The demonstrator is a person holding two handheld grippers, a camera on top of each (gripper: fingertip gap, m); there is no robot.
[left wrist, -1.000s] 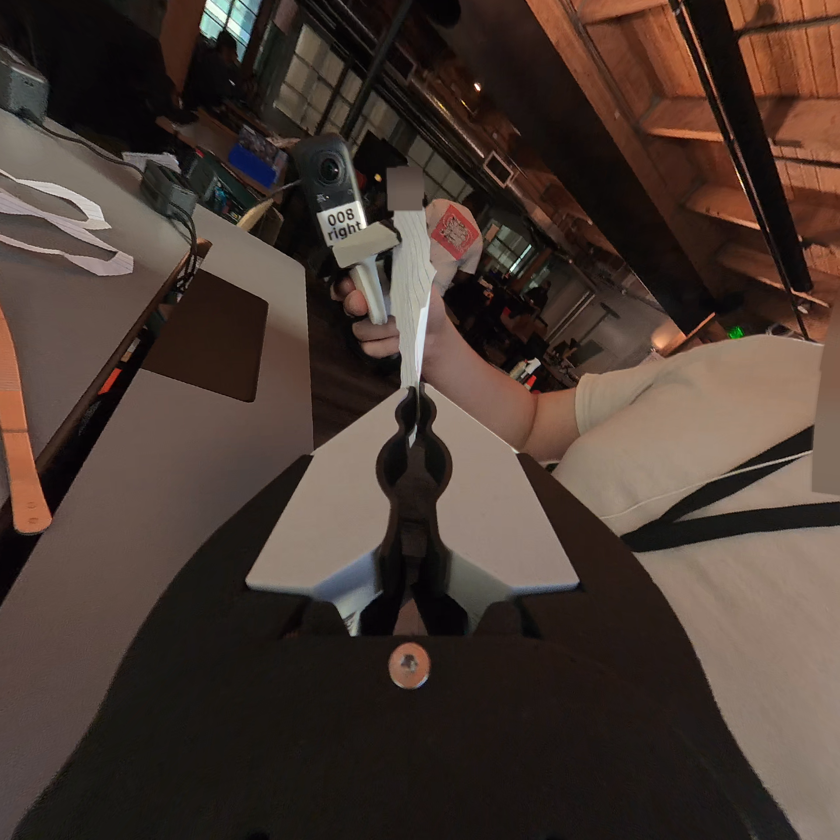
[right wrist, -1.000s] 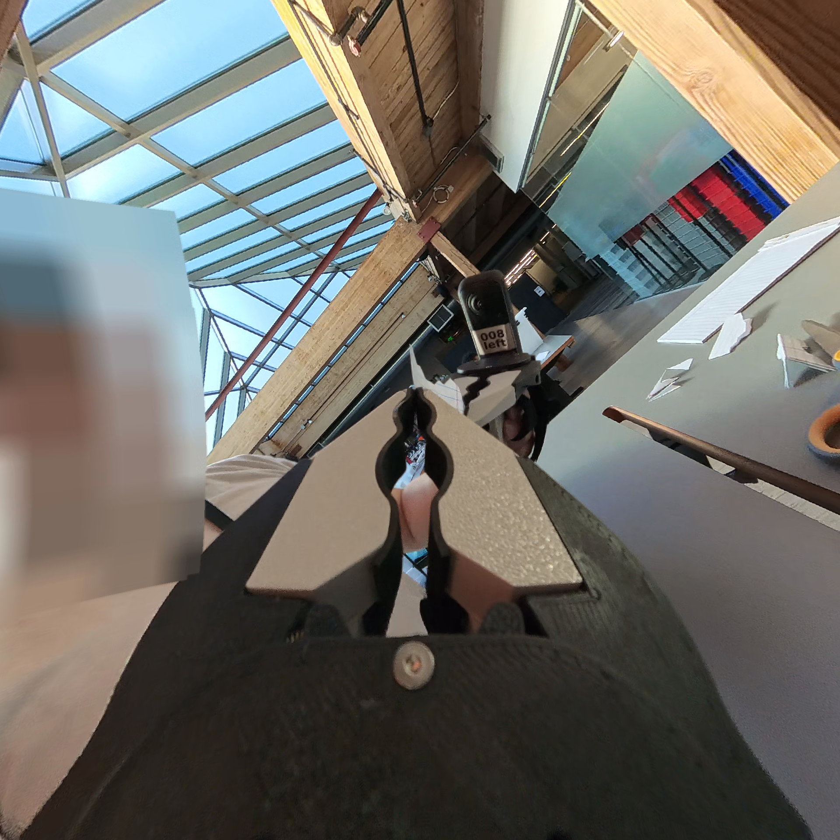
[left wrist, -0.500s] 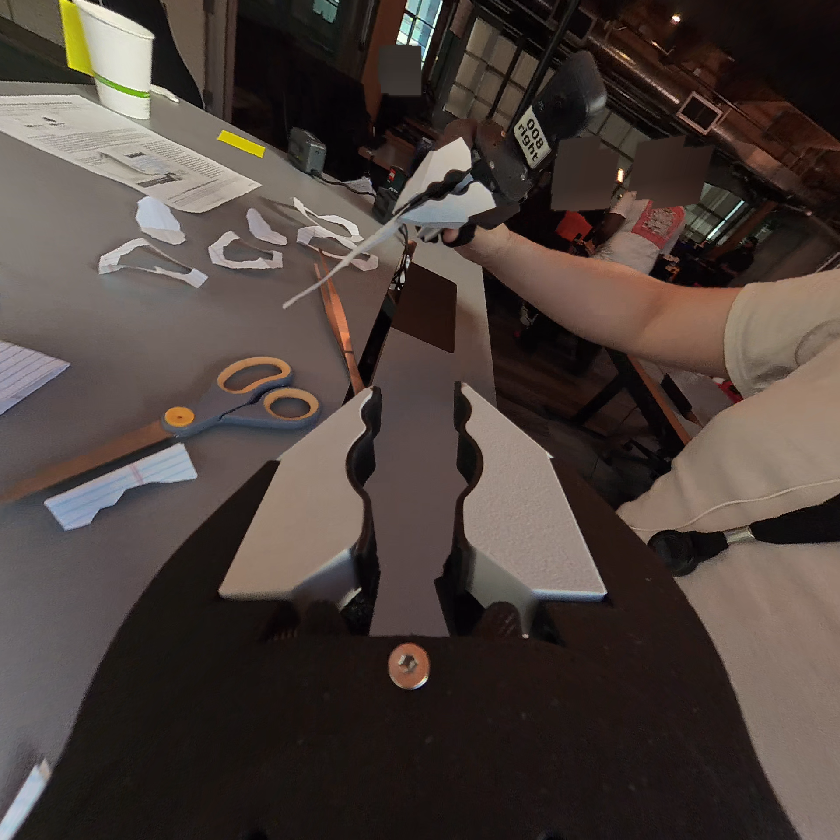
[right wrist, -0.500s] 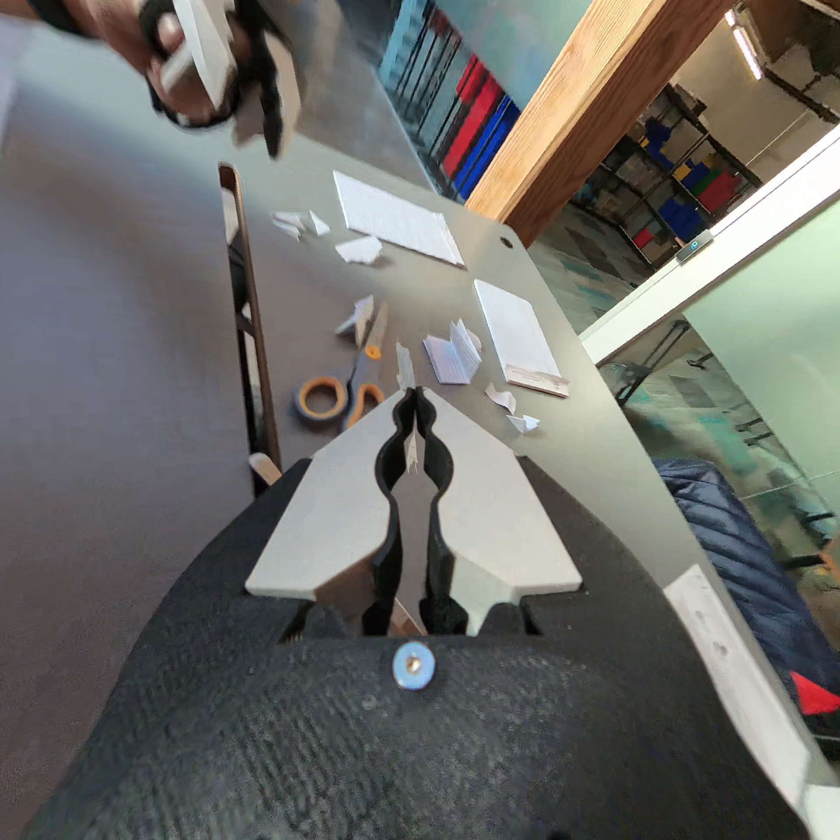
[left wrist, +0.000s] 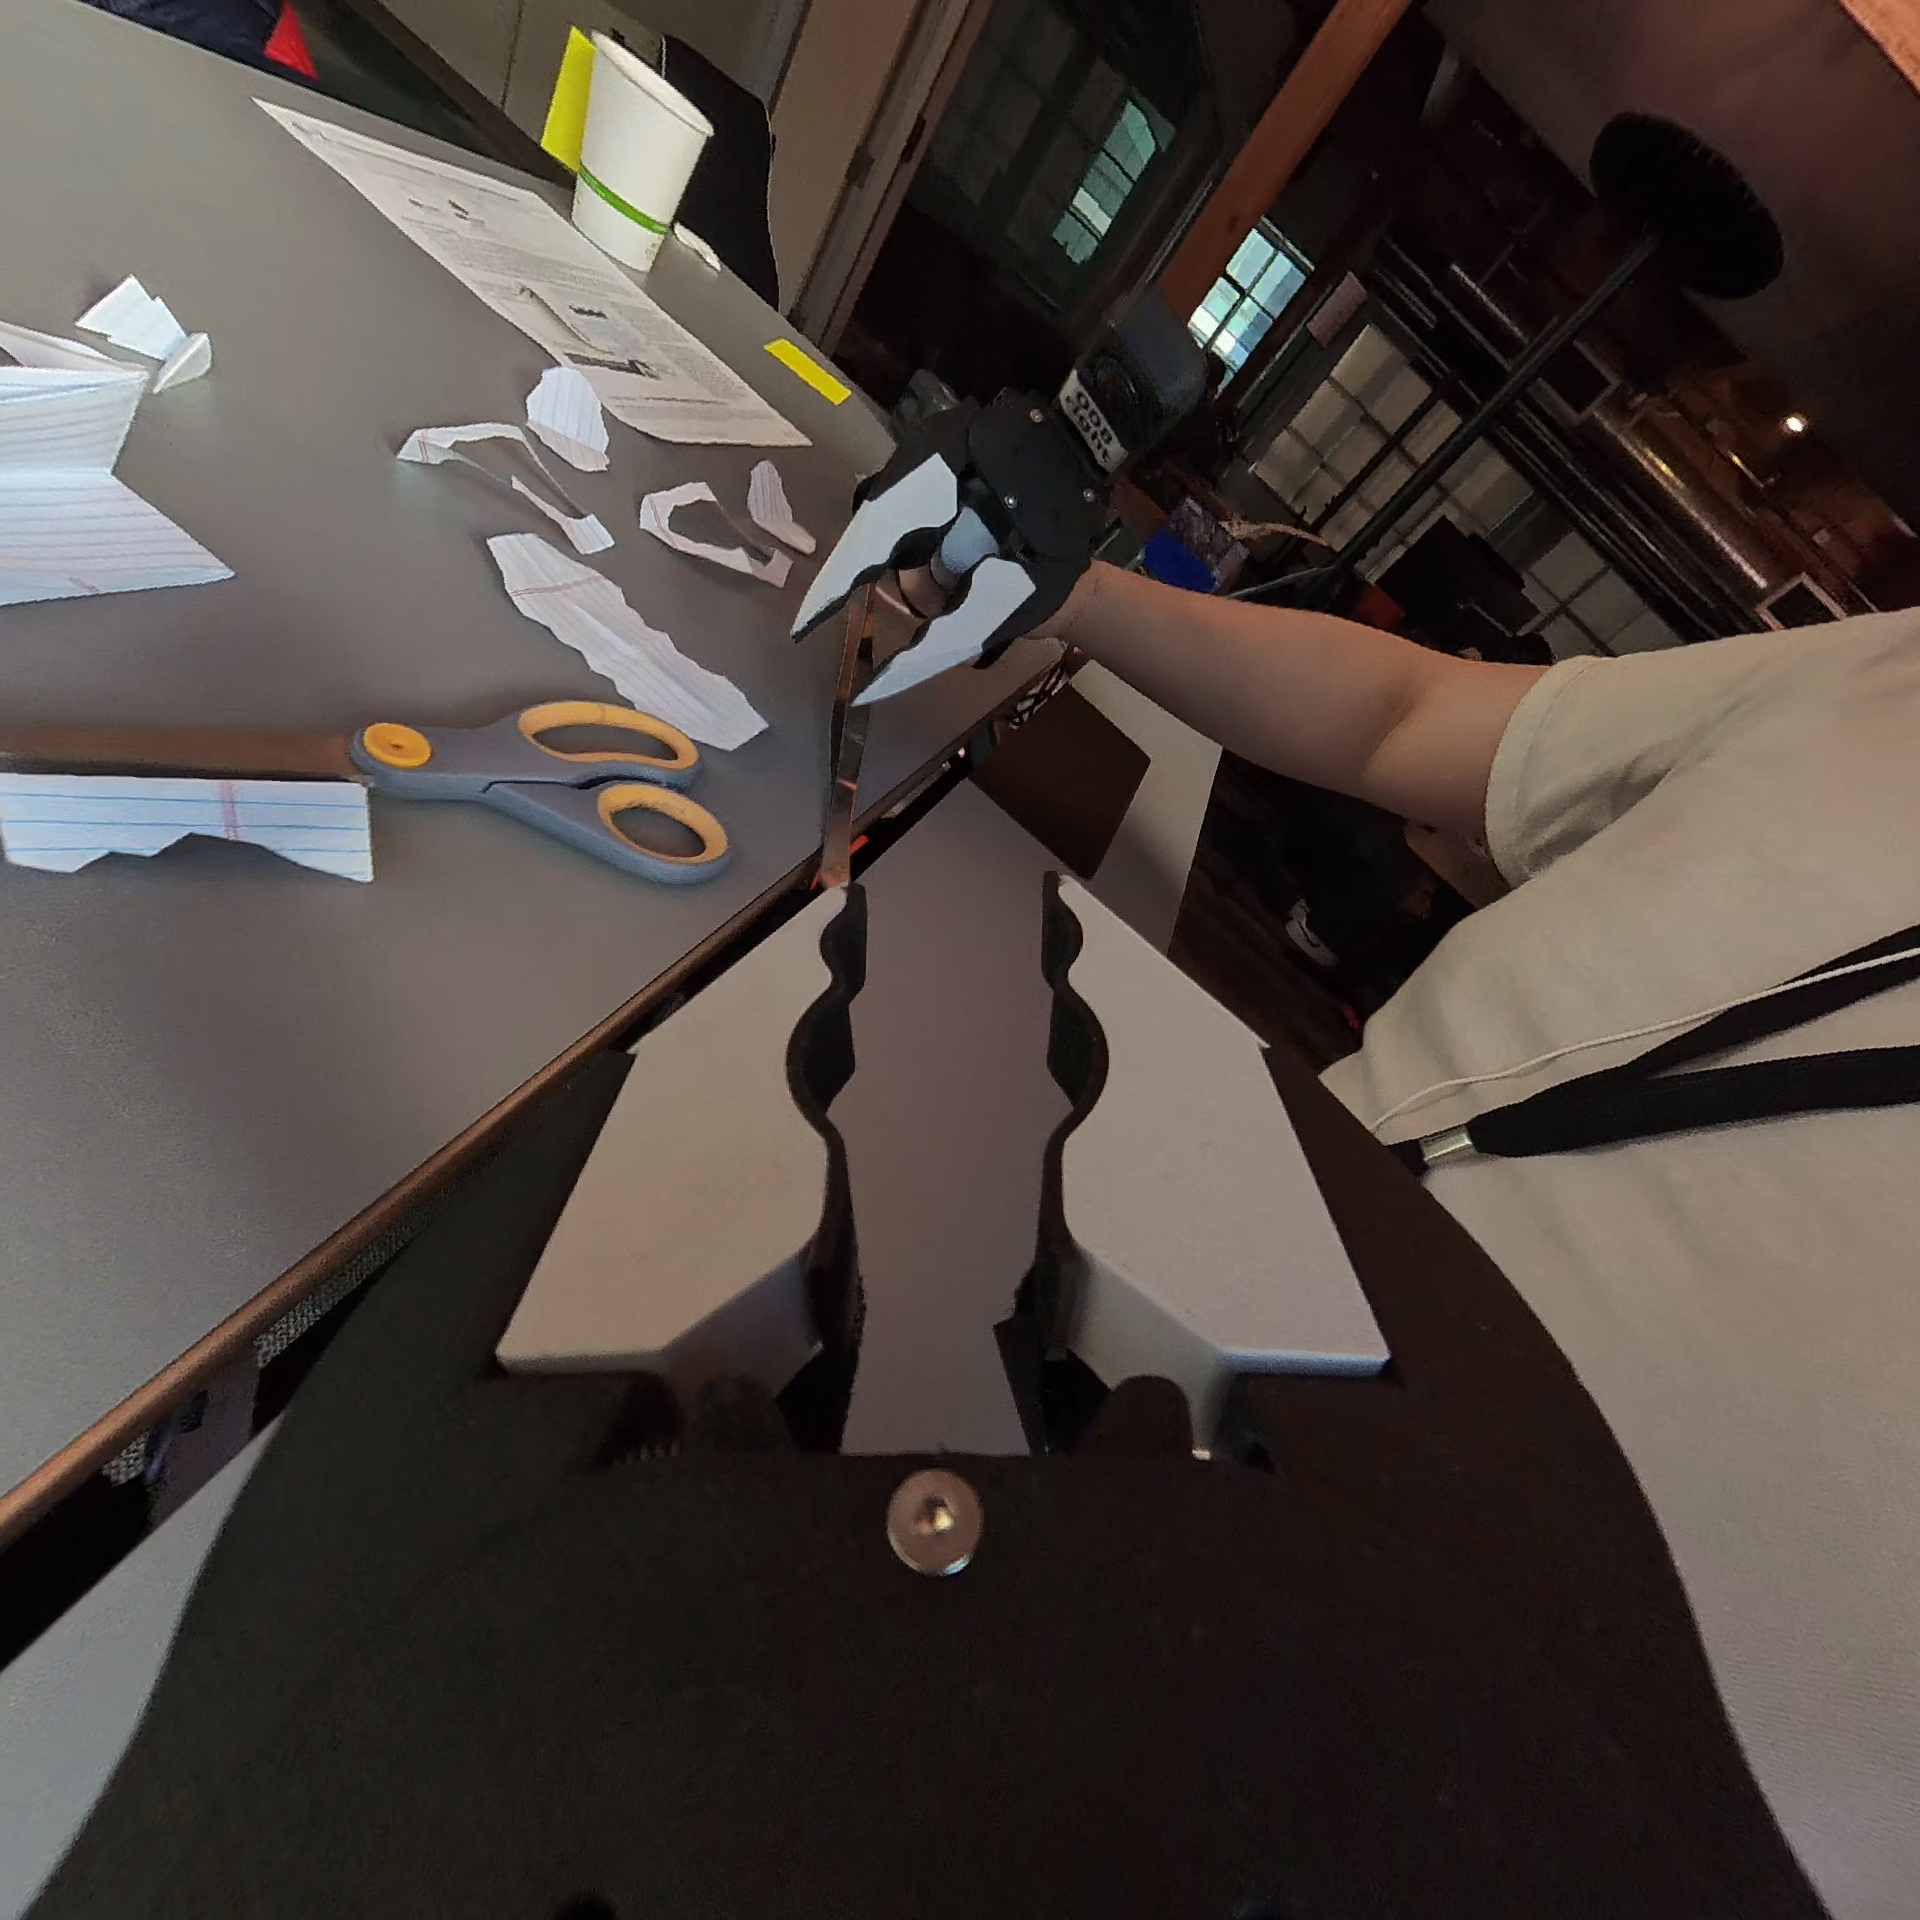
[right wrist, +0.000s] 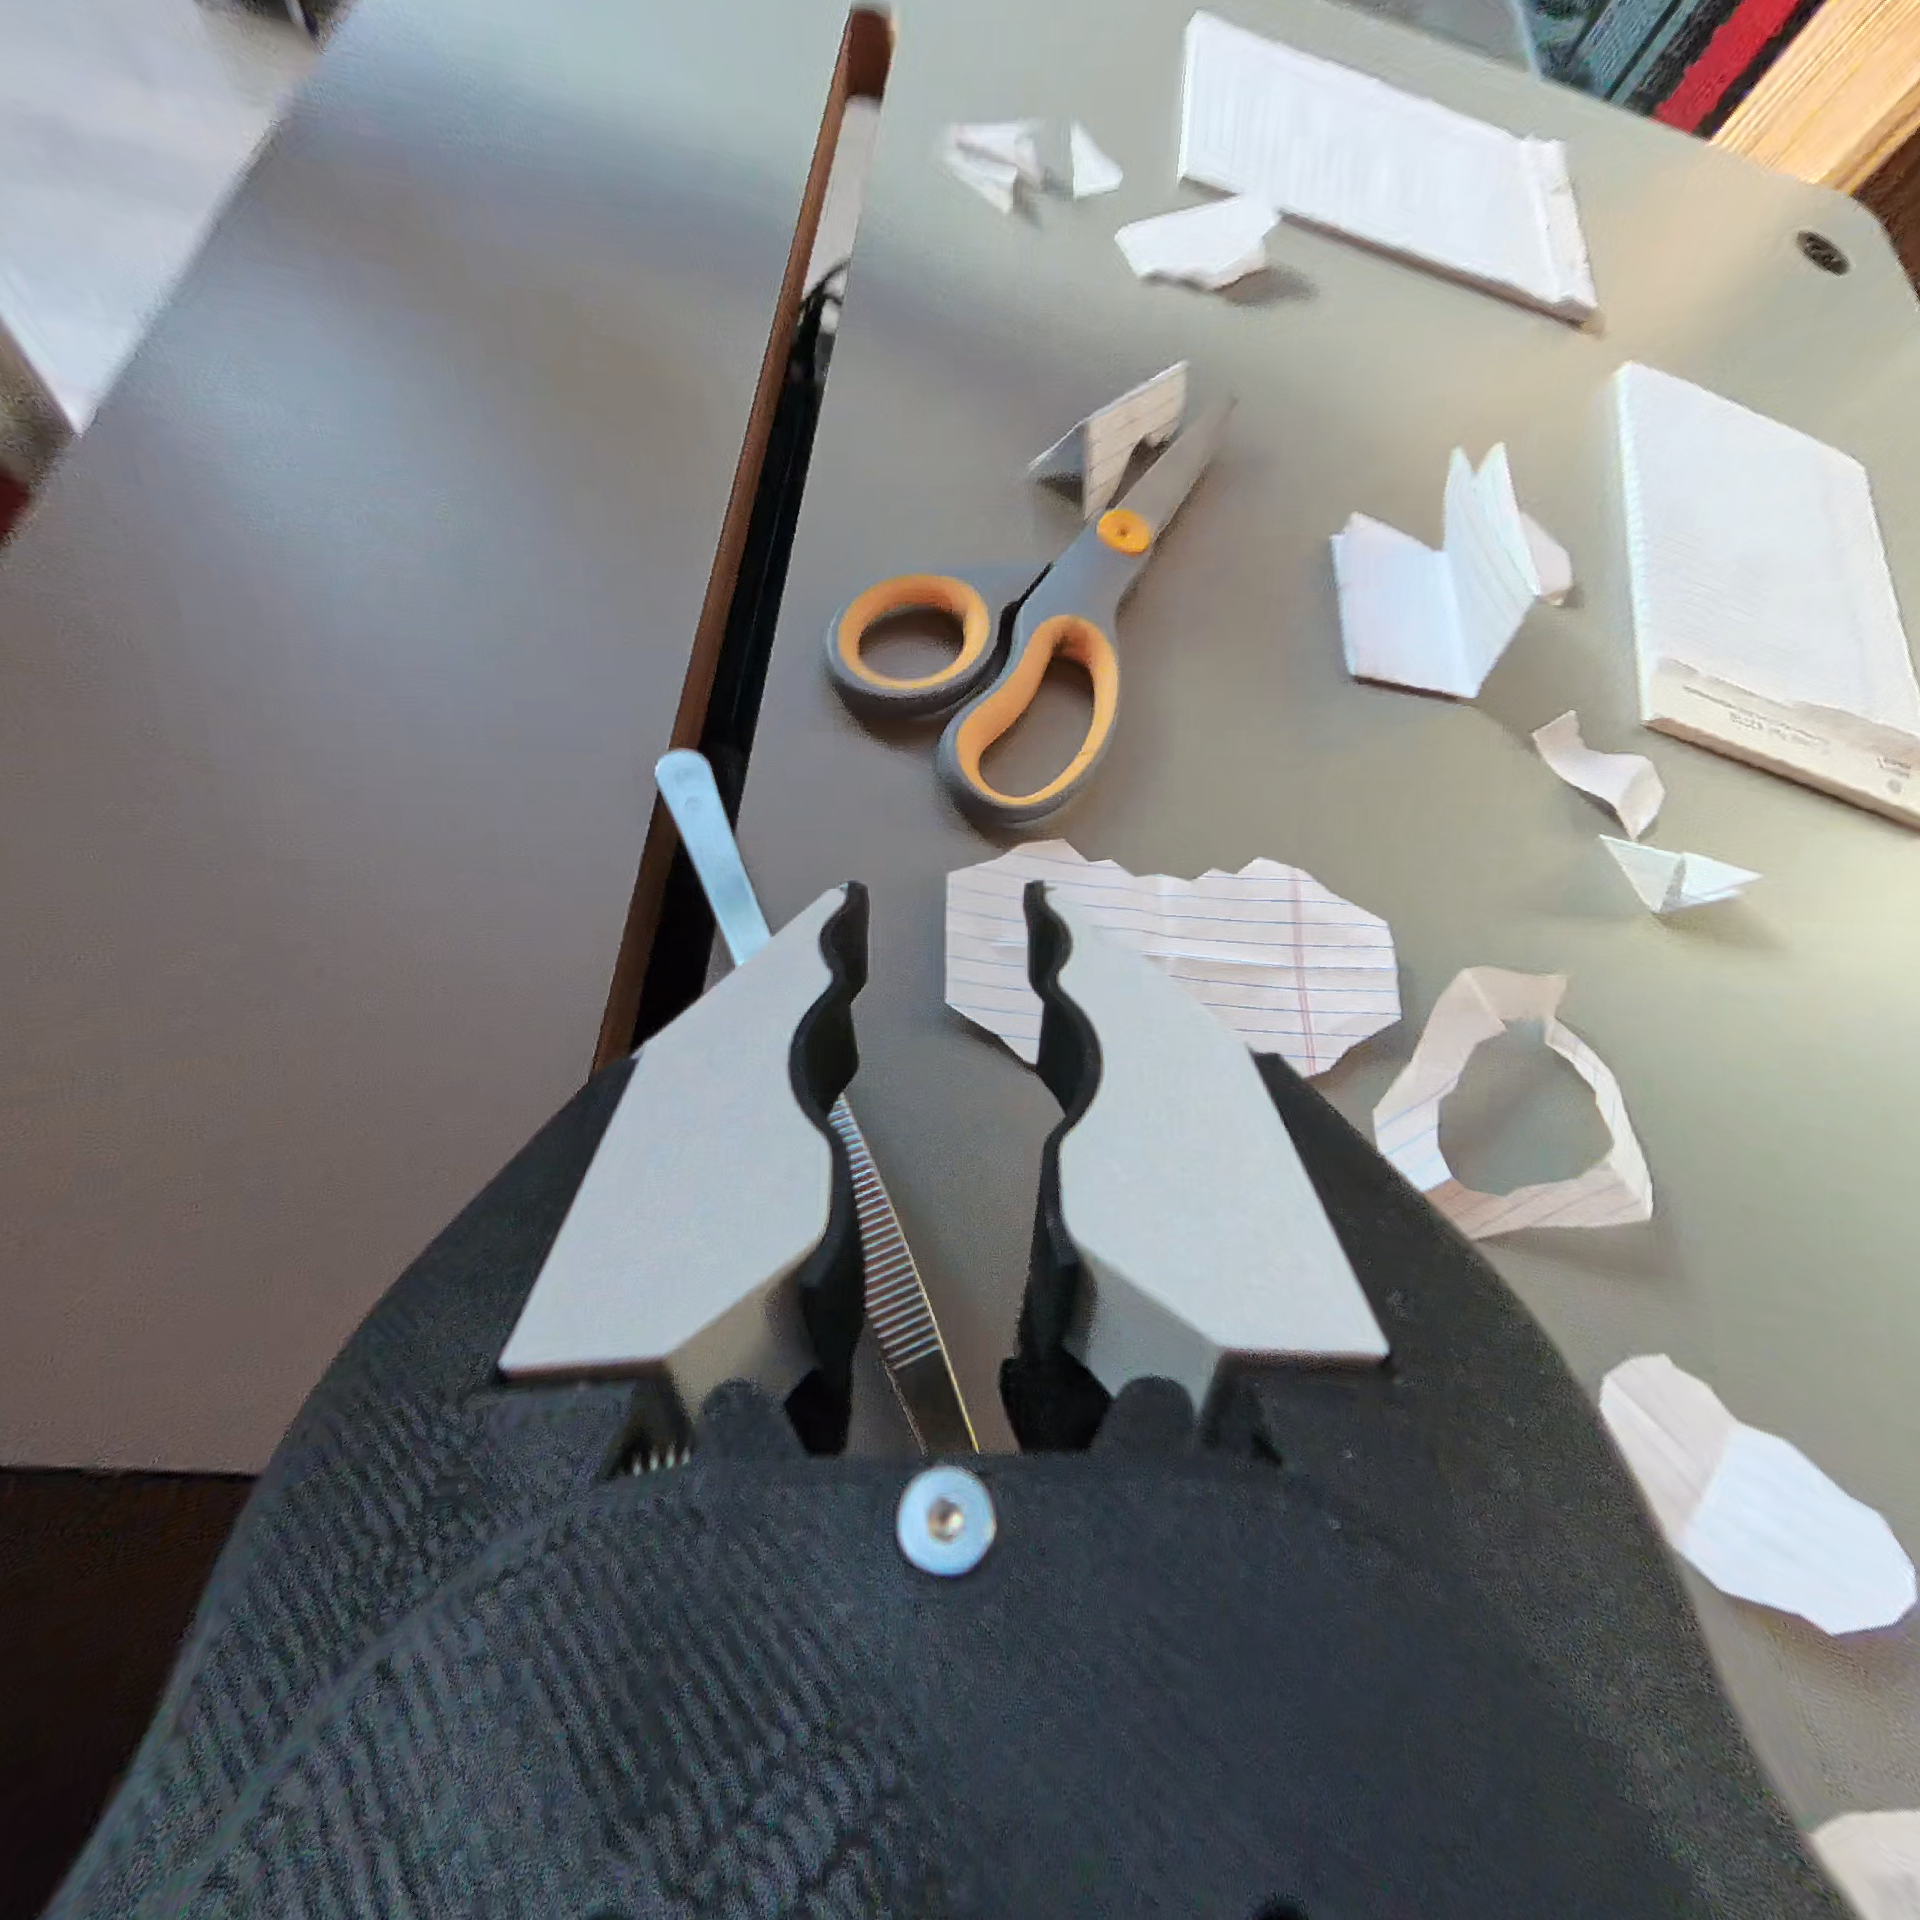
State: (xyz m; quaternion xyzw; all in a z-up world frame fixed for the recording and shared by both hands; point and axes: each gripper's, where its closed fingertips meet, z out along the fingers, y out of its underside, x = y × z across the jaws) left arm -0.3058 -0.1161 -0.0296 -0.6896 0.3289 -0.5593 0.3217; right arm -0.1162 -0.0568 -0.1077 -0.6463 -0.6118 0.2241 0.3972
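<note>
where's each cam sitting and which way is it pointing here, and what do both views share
Left wrist view: sits on the left gripper, jaws open, looking across the grey table edge toward the right gripper; the person's arm and shirt show.
Right wrist view: sits on the right gripper, jaws open and empty, tilted down at the table over metal tweezers and a lined paper cutout.
Shared: the orange-handled scissors, paper scraps and tweezers.

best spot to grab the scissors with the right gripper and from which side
Probably the narrow gray neck just behind the orange pivot on the scissors, coming straight down with the right gripper and closing across it. They lie flat and closed; the loops look too wide.
</note>
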